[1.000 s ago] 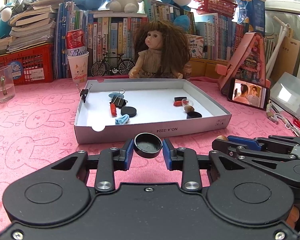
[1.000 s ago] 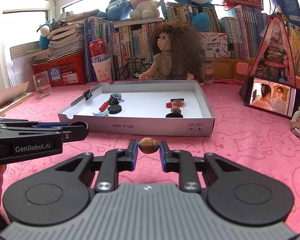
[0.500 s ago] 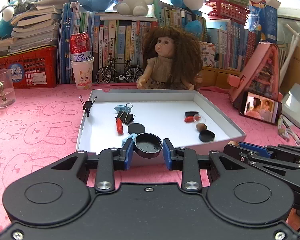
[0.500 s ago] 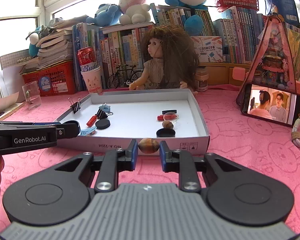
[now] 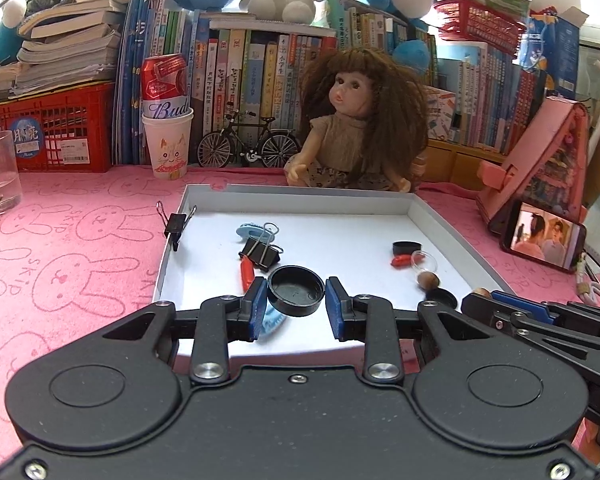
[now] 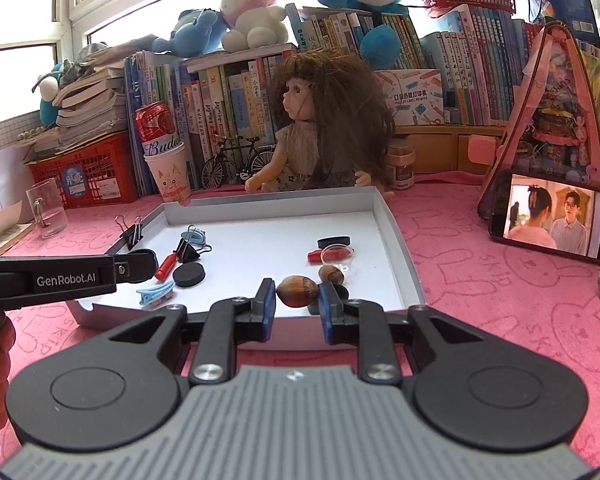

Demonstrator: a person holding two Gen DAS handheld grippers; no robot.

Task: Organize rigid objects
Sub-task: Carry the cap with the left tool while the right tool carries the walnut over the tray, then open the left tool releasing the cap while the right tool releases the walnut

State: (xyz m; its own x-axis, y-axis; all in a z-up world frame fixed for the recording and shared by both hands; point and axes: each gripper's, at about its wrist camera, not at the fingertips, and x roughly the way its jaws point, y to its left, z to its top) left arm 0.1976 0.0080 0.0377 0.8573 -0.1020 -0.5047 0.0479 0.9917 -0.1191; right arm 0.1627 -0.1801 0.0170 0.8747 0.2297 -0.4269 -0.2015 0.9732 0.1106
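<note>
While both loads hang over the white tray (image 5: 452, 236), set each by its like: left gripper (image 5: 296, 312) clamps the black cap (image 5: 296, 290) (discs lie left), right gripper (image 6: 298, 306) pinches the acorn (image 6: 298, 291); lower before releasing.

Tray (image 6: 396, 236) middle bare (clutter at 2 sides); doll (image 6: 324, 120) behind
</note>
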